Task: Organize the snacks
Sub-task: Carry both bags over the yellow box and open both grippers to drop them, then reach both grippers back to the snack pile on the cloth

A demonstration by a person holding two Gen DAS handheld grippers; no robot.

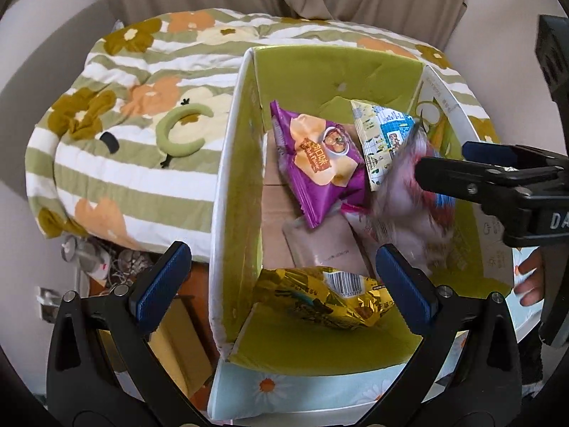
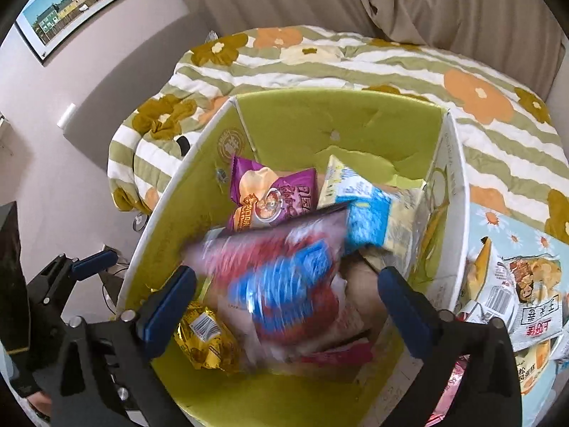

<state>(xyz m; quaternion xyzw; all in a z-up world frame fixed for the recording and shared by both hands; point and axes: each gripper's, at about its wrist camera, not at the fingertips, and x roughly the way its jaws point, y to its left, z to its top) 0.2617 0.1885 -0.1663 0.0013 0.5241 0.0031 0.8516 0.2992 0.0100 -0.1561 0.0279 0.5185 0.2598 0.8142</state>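
A green-lined cardboard box (image 1: 320,67) holds several snack packs: a purple one (image 1: 320,163), a blue-and-cream one (image 1: 380,138) and a gold one (image 1: 330,295). A red-and-blue pack (image 2: 281,277) is blurred in mid-air inside the box (image 2: 338,121), between the fingers of my right gripper (image 2: 288,306), which is open and apart from it. The purple pack (image 2: 270,195), blue-and-cream pack (image 2: 373,213) and gold pack (image 2: 206,338) lie below it. My left gripper (image 1: 288,284) is open and empty over the box's near left corner. The right gripper's fingers (image 1: 458,174) reach in from the right, with the blurred pack (image 1: 409,206) just off their tips.
The box stands on a table with a light blue daisy cloth (image 1: 277,388). Several more snack packs (image 2: 519,295) lie on the cloth right of the box. A striped floral quilt (image 1: 135,131) on a bed lies behind. Clutter sits on the floor at the left (image 1: 92,259).
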